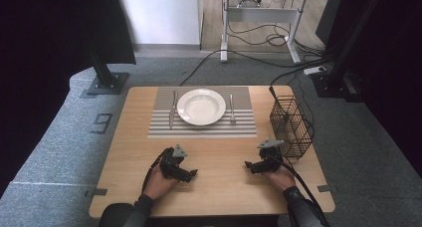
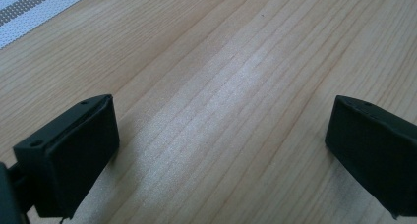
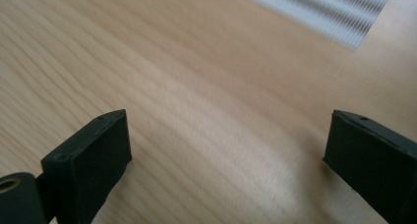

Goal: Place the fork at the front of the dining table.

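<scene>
A white plate (image 1: 201, 106) sits on a striped placemat (image 1: 164, 128) at the far middle of the wooden table (image 1: 219, 187). A knife (image 1: 172, 110) lies left of the plate and a fork (image 1: 232, 109) right of it. My left gripper (image 1: 192, 173) rests low over the near left of the table, open, its jaws wide apart over bare wood (image 2: 221, 111). My right gripper (image 1: 248, 166) is at the near right, also open with nothing between its jaws, over bare wood (image 3: 221, 116).
A black wire basket (image 1: 291, 127) stands at the table's right edge, just beyond my right gripper. A corner of the placemat (image 2: 29, 8) appears in the left gripper view and another corner (image 3: 324, 13) in the right gripper view. Cables and a desk frame lie on the floor behind.
</scene>
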`<move>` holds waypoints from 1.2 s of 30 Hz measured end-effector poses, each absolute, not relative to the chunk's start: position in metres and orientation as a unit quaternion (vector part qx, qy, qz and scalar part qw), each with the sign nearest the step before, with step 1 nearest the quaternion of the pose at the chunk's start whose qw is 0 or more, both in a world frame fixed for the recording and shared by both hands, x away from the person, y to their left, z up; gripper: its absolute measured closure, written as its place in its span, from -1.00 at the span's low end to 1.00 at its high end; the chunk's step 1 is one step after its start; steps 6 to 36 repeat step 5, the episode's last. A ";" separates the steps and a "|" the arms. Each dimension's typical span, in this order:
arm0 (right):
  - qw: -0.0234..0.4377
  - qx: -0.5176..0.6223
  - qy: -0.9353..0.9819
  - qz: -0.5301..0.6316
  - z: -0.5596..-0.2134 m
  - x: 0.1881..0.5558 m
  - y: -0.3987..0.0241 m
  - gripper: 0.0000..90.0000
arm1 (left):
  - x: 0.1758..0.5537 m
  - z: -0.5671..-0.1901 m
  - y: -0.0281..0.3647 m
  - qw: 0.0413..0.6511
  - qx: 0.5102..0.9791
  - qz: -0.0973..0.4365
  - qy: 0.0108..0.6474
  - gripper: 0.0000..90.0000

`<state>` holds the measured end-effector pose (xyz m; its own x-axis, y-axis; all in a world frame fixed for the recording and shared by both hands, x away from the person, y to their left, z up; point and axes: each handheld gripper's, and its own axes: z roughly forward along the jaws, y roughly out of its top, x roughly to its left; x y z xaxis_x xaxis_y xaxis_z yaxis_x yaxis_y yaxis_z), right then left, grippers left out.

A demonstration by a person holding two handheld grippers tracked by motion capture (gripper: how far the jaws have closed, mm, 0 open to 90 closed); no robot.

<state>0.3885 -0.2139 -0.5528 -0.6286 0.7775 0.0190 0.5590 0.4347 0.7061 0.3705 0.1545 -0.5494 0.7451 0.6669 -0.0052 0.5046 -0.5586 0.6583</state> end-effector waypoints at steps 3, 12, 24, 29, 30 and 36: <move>0.167 0.403 0.829 0.351 -0.557 0.386 -0.214 -1.00 | 0.371 -0.549 0.154 0.329 0.874 0.123 0.335 -1.00; 0.164 0.402 0.830 0.350 -0.557 0.387 -0.214 -1.00 | 0.371 -0.549 0.154 0.329 0.874 0.123 0.335 -1.00; 0.164 0.402 0.830 0.350 -0.557 0.387 -0.214 -1.00 | 0.371 -0.549 0.154 0.329 0.874 0.123 0.335 -1.00; 0.164 0.402 0.830 0.350 -0.557 0.387 -0.214 -1.00 | 0.371 -0.549 0.154 0.329 0.874 0.123 0.335 -1.00; 0.164 0.402 0.830 0.350 -0.557 0.387 -0.214 -1.00 | 0.371 -0.549 0.154 0.329 0.874 0.123 0.335 -1.00; 0.164 0.402 0.830 0.350 -0.557 0.387 -0.214 -1.00 | 0.371 -0.549 0.154 0.329 0.874 0.123 0.335 -1.00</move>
